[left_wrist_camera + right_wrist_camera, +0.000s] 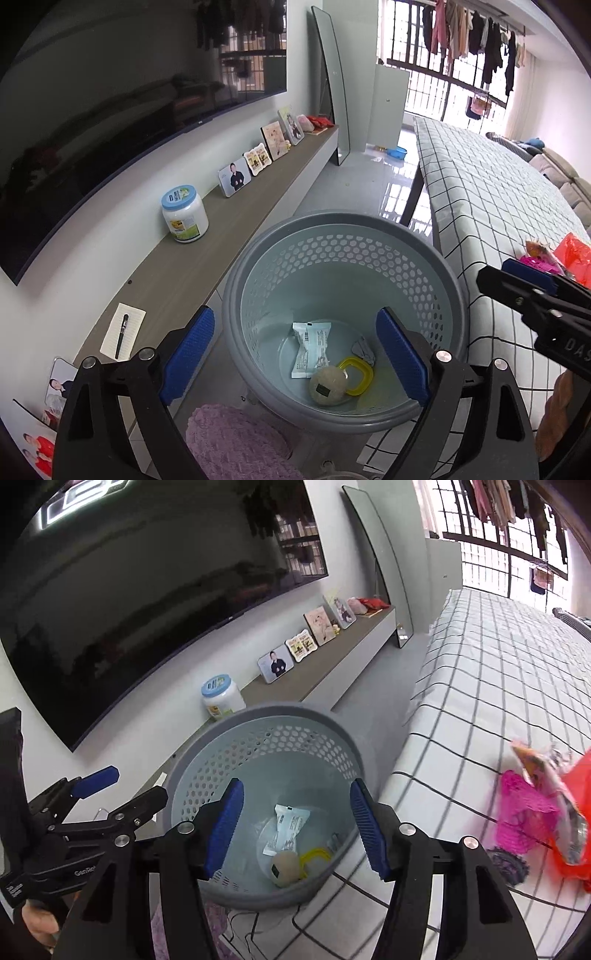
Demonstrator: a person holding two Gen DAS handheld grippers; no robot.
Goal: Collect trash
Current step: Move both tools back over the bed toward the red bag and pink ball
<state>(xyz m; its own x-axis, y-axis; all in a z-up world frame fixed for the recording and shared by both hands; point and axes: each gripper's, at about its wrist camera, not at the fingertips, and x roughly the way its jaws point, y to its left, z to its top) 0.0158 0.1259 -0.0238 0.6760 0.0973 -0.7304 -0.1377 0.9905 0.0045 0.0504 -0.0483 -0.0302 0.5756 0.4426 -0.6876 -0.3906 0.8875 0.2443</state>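
Note:
A grey perforated trash bin (439, 280) (332, 723) stands on the floor under both grippers. At its bottom lie a white wrapper (310, 349) (286, 829), a beige ball (327, 386) (284, 864), a yellow ring (358, 374) (314, 854) and a grey crumpled scrap (364, 349). My left gripper (295, 356) (125, 790) hangs open over the bin with nothing between its pads. My right gripper (297, 834) (513, 277) is open over the bin too, and empty. On the checked cloth lie pink mesh (524, 812), a snack wrapper (535, 768) and a red bag (576, 812) (574, 254).
The checked cloth (480, 184) covers a raised surface right of the bin. Left runs a long low shelf (229, 236) with a white jar (184, 214), photo frames (234, 177) and a notepad with pen (123, 336). A TV hangs above. A purple fuzzy item (232, 439) lies near the bin.

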